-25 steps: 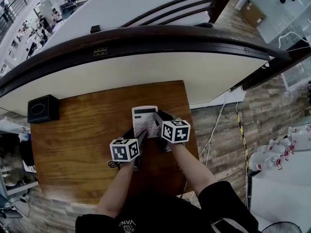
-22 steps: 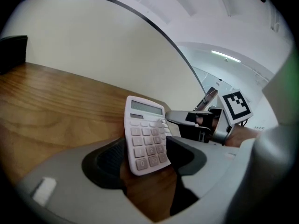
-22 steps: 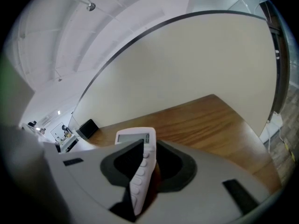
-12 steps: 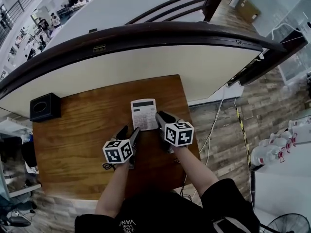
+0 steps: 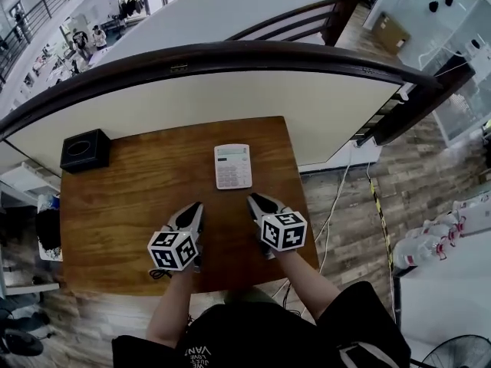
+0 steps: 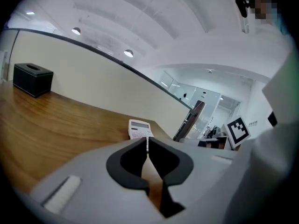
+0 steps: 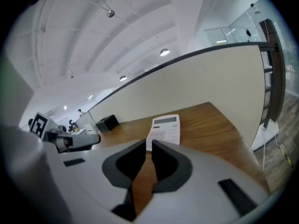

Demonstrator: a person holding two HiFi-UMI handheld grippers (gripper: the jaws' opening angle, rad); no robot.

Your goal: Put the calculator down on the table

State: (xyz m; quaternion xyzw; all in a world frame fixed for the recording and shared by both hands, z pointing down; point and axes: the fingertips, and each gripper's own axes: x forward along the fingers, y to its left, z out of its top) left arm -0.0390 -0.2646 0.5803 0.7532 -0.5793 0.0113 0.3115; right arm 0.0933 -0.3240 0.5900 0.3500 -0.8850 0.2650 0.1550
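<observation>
The white calculator lies flat on the brown wooden table, near its far right side, and nothing touches it. Both grippers hover over the table's near part, apart from it. My left gripper is shut; its jaws have just been closing, with nothing between them. My right gripper is shut and empty too. In the left gripper view the calculator shows just beyond the meeting jaw tips. In the right gripper view the calculator lies ahead of the tips.
A black box stands at the table's far left corner. A pale curved wall with a dark wooden rail runs behind the table. To the right the table ends above wood flooring with cables.
Both grippers have drawn back from the calculator toward the person and risen. The left jaws went from wide open to shut. The calculator stays flat on the table.
</observation>
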